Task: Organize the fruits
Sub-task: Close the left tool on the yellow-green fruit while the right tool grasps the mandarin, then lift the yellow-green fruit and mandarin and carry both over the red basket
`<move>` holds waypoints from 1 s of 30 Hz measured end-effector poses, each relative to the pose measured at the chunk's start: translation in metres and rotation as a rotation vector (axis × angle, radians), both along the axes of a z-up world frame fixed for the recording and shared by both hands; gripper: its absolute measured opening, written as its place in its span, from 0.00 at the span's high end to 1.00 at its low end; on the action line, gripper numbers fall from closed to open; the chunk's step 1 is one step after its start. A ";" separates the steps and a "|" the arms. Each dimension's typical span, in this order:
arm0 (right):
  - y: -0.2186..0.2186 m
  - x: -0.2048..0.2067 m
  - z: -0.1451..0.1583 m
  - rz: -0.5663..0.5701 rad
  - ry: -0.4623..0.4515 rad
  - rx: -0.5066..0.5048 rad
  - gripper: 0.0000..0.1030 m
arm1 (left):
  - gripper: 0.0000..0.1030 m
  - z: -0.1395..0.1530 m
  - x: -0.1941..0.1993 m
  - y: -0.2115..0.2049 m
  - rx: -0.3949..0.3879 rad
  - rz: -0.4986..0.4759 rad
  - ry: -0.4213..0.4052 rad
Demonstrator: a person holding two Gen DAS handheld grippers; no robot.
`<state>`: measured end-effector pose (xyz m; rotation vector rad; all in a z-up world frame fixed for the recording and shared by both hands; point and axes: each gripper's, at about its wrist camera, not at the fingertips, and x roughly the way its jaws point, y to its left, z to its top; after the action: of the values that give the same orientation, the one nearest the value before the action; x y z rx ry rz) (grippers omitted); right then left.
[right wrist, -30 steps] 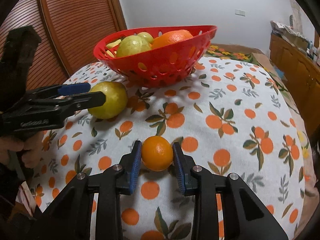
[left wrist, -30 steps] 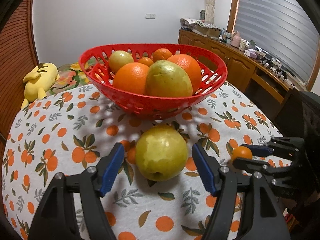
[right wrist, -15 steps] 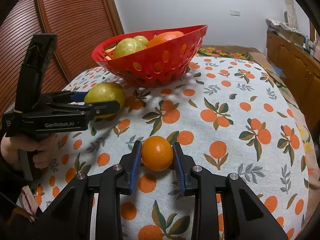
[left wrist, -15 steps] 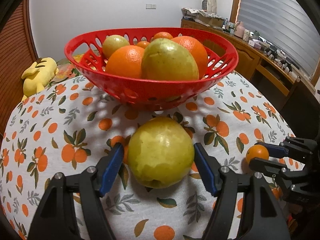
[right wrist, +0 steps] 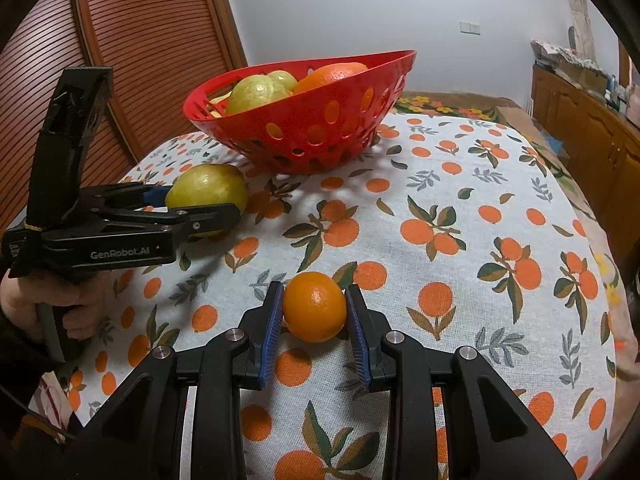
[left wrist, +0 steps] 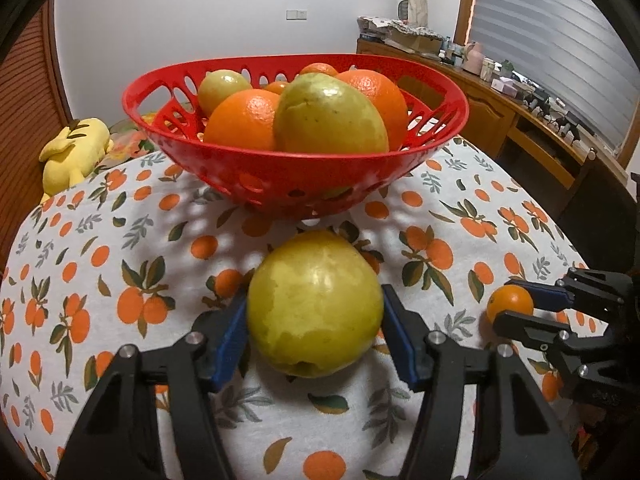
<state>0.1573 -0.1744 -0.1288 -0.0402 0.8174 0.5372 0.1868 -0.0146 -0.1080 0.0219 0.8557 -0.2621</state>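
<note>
Nearest to me, my right gripper (right wrist: 314, 316) has its jaws pinched on the small orange (right wrist: 315, 306), which sits on the tablecloth (right wrist: 460, 200), not yet lifted as far as I can judge. My left gripper (left wrist: 316, 324) has the pear (left wrist: 315, 304) between its jaws, which are closing; the blue pads (left wrist: 230, 330) look just at its sides, though I cannot tell if they press yet. That pear also rests on the cloth, just in front of the basket (left wrist: 296, 178). Farther back, the basket already holds several oranges and pears. So I judge most of the sorting done: these two fruits are left to lift and drop in.
</note>
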 end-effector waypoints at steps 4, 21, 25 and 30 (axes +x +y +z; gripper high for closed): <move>0.000 0.000 0.000 0.001 -0.001 -0.002 0.71 | 0.41 0.000 -0.008 0.006 -0.016 0.004 0.007; 0.001 -0.002 0.004 0.004 -0.013 0.000 0.71 | 0.41 0.034 -0.041 0.026 -0.065 0.028 -0.063; 0.003 -0.002 0.010 0.011 -0.023 -0.002 0.71 | 0.41 0.044 -0.045 0.031 -0.078 0.033 -0.085; 0.006 -0.002 0.030 0.023 -0.066 -0.003 0.71 | 0.41 0.057 -0.048 0.034 -0.090 0.035 -0.112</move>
<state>0.1557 -0.1681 -0.0993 -0.0701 0.7541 0.5536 0.1384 0.0196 -0.0506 -0.0620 0.7316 -0.2638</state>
